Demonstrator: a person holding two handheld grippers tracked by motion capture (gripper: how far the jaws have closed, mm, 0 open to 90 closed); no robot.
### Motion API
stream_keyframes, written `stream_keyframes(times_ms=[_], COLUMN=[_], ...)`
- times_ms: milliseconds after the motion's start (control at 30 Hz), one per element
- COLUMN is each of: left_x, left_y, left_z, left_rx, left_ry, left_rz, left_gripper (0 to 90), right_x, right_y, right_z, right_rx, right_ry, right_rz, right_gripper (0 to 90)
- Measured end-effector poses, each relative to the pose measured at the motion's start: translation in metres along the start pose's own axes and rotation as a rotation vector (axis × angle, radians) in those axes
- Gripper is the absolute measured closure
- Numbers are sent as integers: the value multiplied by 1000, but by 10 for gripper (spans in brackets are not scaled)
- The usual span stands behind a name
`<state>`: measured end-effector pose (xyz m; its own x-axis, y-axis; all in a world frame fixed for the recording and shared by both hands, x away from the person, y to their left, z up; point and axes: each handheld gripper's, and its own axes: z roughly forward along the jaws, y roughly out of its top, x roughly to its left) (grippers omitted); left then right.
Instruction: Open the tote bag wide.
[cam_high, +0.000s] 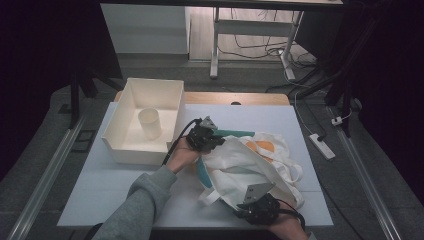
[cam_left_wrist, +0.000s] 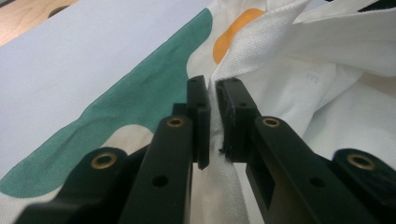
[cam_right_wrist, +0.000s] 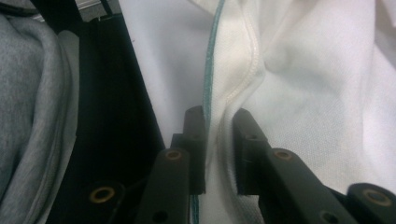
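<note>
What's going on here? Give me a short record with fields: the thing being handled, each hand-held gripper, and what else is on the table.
Thing handled: white cloth bag with teal and orange patches
Left hand-held gripper: shut on a fold of the bag
Right hand-held gripper: bag's seamed edge between its jaws, pinched
Elsewhere: cream bin with a cup inside
Surface: pale table

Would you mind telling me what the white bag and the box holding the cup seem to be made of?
The bag looks like matte woven cotton canvas: visible weave, stitched hem, soft folds, printed colour patches. The box seems smooth, rigid cream plastic, though painted wood is possible.
</note>
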<state>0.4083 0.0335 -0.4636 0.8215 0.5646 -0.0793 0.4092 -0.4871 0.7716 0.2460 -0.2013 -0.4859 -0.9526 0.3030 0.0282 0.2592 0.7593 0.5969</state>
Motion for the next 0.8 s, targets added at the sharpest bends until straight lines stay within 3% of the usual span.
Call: stream_keyframes(times_ms=[167, 300, 400, 433, 600, 800], left_x=[0, -2, -3, -3, -2, -1], left_y=[0, 1, 1, 1, 0, -1], left_z=[0, 0, 0, 0, 0, 1], left_rx=[5, 5, 3, 4, 6, 4], left_ry=[-4, 0, 0, -1, -6, -12], left_rz=[5, 12, 12, 13, 18, 9], left_gripper=[820, 819, 819, 819, 819, 819], right_x=[-2, -9, -20, -24, -51, -79], right_y=[5, 14, 21, 23, 34, 37], right_z=[-14, -39, -54, -57, -62, -54], right_rx=[-93, -192, -190, -196, -189, -148], right_ry=[-32, -124, -263, -286, -390, -466], right_rz=[4, 43, 82, 93, 144, 163], right_gripper=[545, 493, 470, 468, 459, 461])
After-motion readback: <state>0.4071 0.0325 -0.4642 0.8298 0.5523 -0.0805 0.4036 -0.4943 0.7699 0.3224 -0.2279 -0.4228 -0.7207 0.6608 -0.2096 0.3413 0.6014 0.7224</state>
